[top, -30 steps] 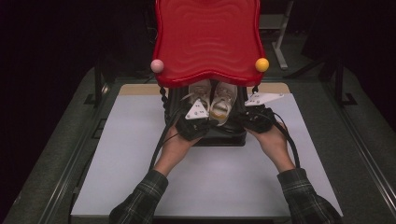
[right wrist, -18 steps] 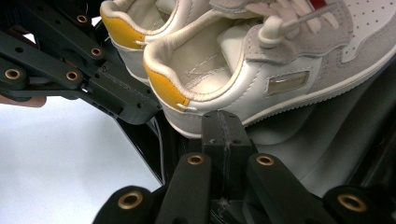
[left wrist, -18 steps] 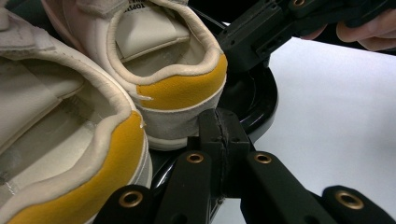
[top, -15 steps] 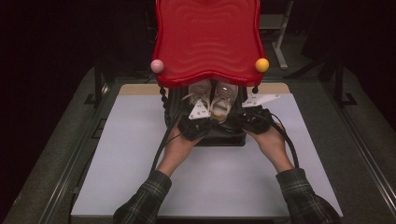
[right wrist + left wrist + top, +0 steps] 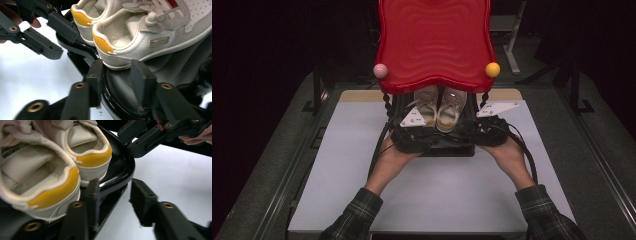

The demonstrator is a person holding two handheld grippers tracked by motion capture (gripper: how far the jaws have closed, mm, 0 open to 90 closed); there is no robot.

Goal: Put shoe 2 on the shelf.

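Two sneakers (image 5: 439, 106) sit in the black tray (image 5: 120, 173) — left gripper (image 5: 113, 197) and right gripper (image 5: 116, 80) (jaws apart) straddle its rim.

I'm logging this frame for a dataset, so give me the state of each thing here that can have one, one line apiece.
Left claw: open, its jaws straddle the rim of the black tray.
Right claw: open, its jaws also straddle the tray rim.
Pair of shoes: upright, side by side on the tray, laced, yellow heels toward the person.
Black tray: flat on the white table, under the red shelf.
Red shelf: bare on top.
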